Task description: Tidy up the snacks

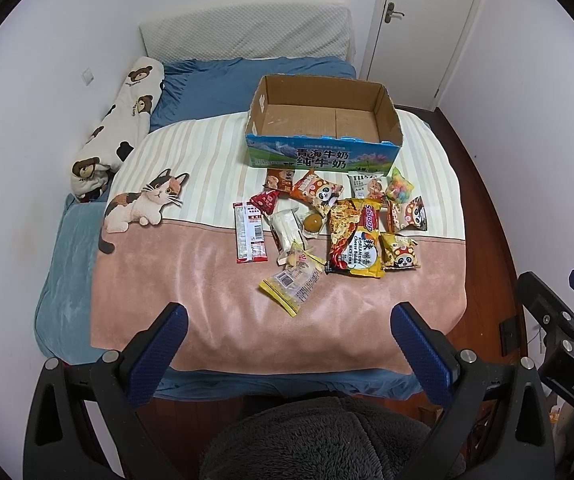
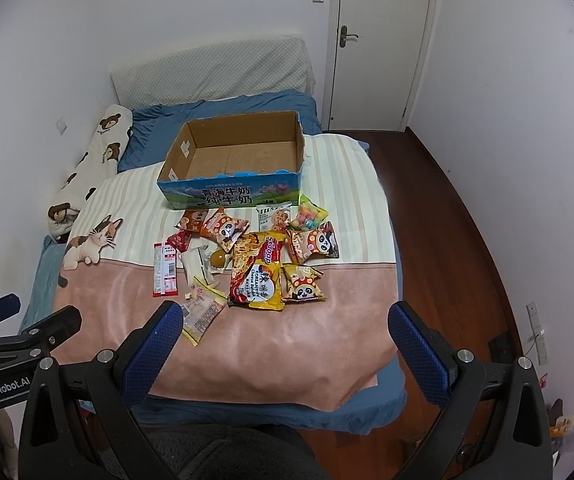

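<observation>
The bed [image 1: 135,320] fills both views, its pink and striped blanket [image 2: 287,340] carrying everything. Toward the headboard sits the open cardboard box [image 1: 323,120], empty inside, its printed front wall facing the snacks. Just in front of it lies the snack pile [image 1: 327,220]: the big yellow noodle packet [image 1: 355,236] overlaps smaller panda bags, a long red-and-white sachet [image 1: 249,232] lies at the pile's left edge, and a clear yellow-edged packet [image 1: 291,284] lies nearest the foot of the bed.

The left gripper [image 1: 289,320] and right gripper [image 2: 285,318] both hover above the foot of the bed, jaws spread wide, holding nothing.

The likely trouble is the overlap: closing on one packet could drag or lift a neighbour, and slick film may slip from the pads. The soft blanket may bunch into a pinch. The box's front wall is tall, so a low carry could catch it.

Open blanket lies on the near side and left; the right edge drops to the wooden floor [image 2: 447,240].
</observation>
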`<state>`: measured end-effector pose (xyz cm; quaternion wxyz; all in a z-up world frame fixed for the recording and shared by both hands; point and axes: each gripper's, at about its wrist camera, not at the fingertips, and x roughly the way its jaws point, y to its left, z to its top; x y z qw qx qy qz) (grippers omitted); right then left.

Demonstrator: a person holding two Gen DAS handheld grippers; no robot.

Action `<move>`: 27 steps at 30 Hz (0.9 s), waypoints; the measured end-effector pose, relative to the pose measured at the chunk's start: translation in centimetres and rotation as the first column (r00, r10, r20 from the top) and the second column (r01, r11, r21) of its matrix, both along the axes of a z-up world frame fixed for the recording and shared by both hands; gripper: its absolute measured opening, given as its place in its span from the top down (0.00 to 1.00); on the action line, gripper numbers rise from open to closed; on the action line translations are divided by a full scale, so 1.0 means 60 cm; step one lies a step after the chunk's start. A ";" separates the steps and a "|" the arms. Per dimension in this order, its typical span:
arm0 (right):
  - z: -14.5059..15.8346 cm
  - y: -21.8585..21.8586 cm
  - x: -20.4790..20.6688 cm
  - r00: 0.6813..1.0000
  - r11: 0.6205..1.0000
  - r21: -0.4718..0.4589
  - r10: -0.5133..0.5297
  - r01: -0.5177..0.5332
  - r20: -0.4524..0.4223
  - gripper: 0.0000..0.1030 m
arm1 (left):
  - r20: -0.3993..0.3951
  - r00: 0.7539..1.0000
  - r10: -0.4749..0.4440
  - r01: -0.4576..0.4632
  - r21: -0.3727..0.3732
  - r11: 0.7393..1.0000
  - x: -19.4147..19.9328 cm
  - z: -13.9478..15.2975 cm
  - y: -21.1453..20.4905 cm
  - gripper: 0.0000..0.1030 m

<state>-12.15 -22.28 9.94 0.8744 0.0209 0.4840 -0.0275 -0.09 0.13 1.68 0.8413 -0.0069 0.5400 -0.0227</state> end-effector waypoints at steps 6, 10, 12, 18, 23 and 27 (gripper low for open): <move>0.001 -0.001 0.000 1.000 1.000 0.001 0.001 -0.001 0.002 0.00 | 0.003 1.000 -0.001 0.001 -0.001 1.000 0.001 0.005 0.001 0.00; 0.005 0.001 0.000 1.000 1.000 0.002 0.000 0.000 0.004 0.00 | 0.004 1.000 -0.002 0.002 0.000 1.000 0.001 0.005 0.001 0.00; 0.004 0.001 -0.001 1.000 1.000 0.003 0.000 0.000 0.004 0.00 | 0.004 1.000 0.000 0.000 -0.002 1.000 0.001 0.006 0.002 0.00; 0.005 0.005 -0.002 1.000 1.000 0.004 0.003 -0.003 0.008 0.00 | 0.008 1.000 0.001 -0.001 -0.001 1.000 -0.002 0.007 0.004 0.00; 0.005 0.012 -0.004 1.000 1.000 0.011 0.006 -0.006 0.011 0.00 | 0.011 1.000 0.001 -0.001 -0.002 1.000 -0.002 0.013 0.006 0.00; 0.003 0.013 -0.003 1.000 1.000 0.018 0.004 -0.004 0.015 0.00 | 0.014 1.000 0.003 -0.003 -0.003 1.000 -0.002 0.015 0.009 0.00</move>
